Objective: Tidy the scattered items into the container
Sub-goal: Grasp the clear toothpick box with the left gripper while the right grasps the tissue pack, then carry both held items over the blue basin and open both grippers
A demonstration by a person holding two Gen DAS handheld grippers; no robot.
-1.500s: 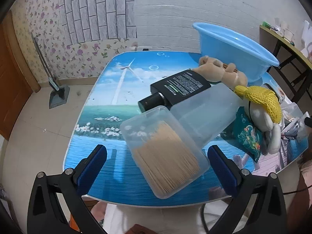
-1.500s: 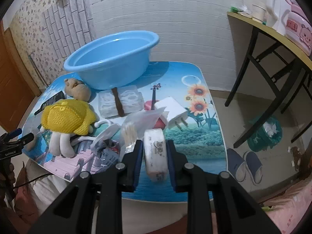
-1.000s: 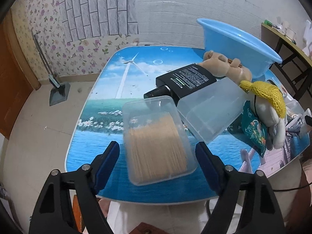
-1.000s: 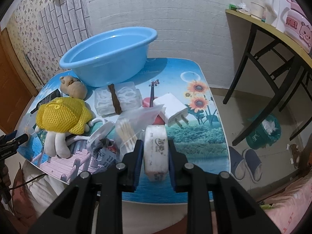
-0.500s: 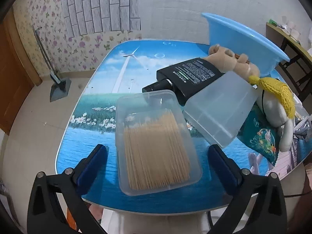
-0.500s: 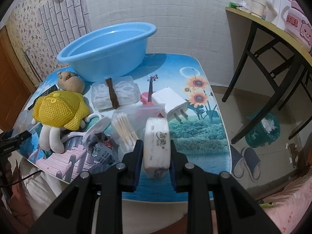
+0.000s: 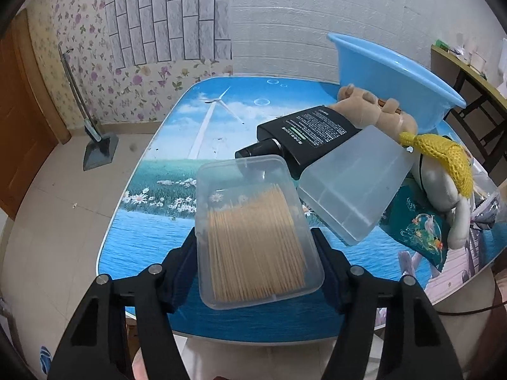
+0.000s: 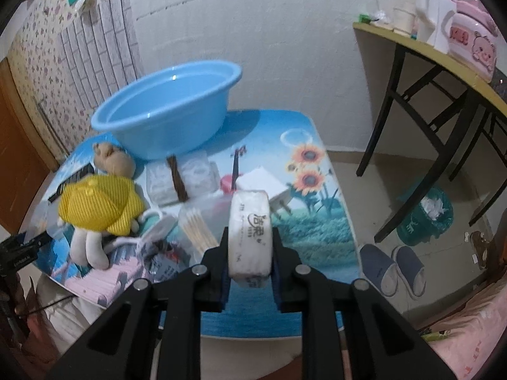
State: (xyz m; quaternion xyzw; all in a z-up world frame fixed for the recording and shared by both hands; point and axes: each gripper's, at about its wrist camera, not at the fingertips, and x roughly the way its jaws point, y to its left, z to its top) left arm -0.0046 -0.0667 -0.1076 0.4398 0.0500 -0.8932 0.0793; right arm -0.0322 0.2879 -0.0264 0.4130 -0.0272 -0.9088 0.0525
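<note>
My left gripper (image 7: 255,266) is shut on a clear plastic box of toothpicks (image 7: 253,231) near the table's front edge; its hinged clear lid (image 7: 355,183) hangs open to the right. My right gripper (image 8: 249,253) is shut on a white tissue pack (image 8: 250,234), held above the table. The blue basin (image 8: 168,104) stands at the back of the table; it also shows in the left wrist view (image 7: 393,79).
On the table lie a black bottle (image 7: 304,133), a brown plush toy (image 8: 112,158), a doll with a yellow hat (image 8: 98,209), a clear wrapped pack (image 8: 182,180), a white plug (image 8: 269,190), and a bag of toothpicks (image 8: 199,224). A desk (image 8: 443,63) stands at the right.
My left gripper has closed onto the sides of the toothpick box. My right gripper has lifted the tissue pack a little and tilted.
</note>
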